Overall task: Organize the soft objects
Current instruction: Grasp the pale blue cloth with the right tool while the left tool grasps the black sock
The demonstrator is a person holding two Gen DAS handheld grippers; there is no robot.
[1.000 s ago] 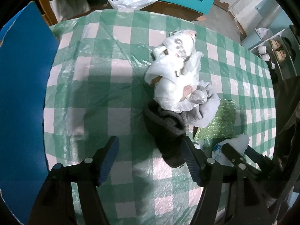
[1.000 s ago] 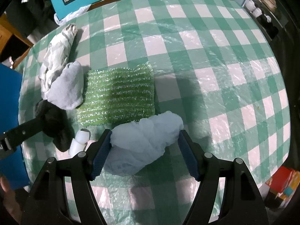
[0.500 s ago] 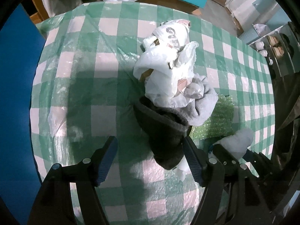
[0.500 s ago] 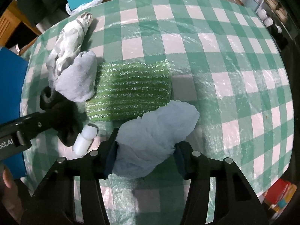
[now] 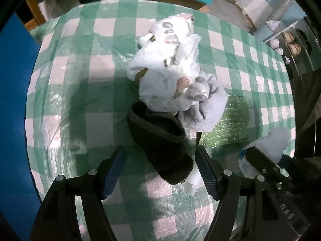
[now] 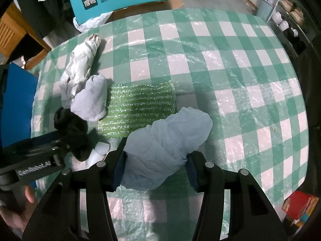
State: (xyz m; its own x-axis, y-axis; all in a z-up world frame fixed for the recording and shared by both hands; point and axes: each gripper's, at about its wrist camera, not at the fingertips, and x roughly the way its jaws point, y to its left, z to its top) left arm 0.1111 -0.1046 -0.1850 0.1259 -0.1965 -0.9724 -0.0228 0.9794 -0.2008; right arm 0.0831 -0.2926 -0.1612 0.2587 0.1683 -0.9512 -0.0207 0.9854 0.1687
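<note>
Clamping a pale blue bundle [image 6: 168, 140] between narrowed blue pads, right gripper [image 6: 154, 169] above the green-checked tablecloth [image 6: 230, 80]; bundle bulging out past both fingers, its far end overlapping the near right corner of the green bubble-wrap sheet [image 6: 138, 104]; taken as landmark, that sheet lying flat near the middle of the cloth.

Hanging wide open just left of the sheet, left gripper [image 5: 162, 169]; dark sock [image 5: 160, 144] lying between its fingers, close to the right pad, left pad well clear; contact with the right pad not possible to tell.

Piled at the sheet's left edge: light grey sock [image 5: 206, 110] touching the sheet, crumpled white plastic bag [image 5: 166, 74] stretching away beyond it, dark sock nearest the camera; small white foam piece [image 5: 192, 180] peeping from under the dark sock, just by the sheet's near left corner.

Standing beyond the table's far edge, behind the sheet, teal box with white lettering [image 6: 120, 0]; blue panel [image 5: 14, 100] far left of the sheet; bare fingers [image 6: 30, 194] gripping the left tool's handle in the right wrist view.
</note>
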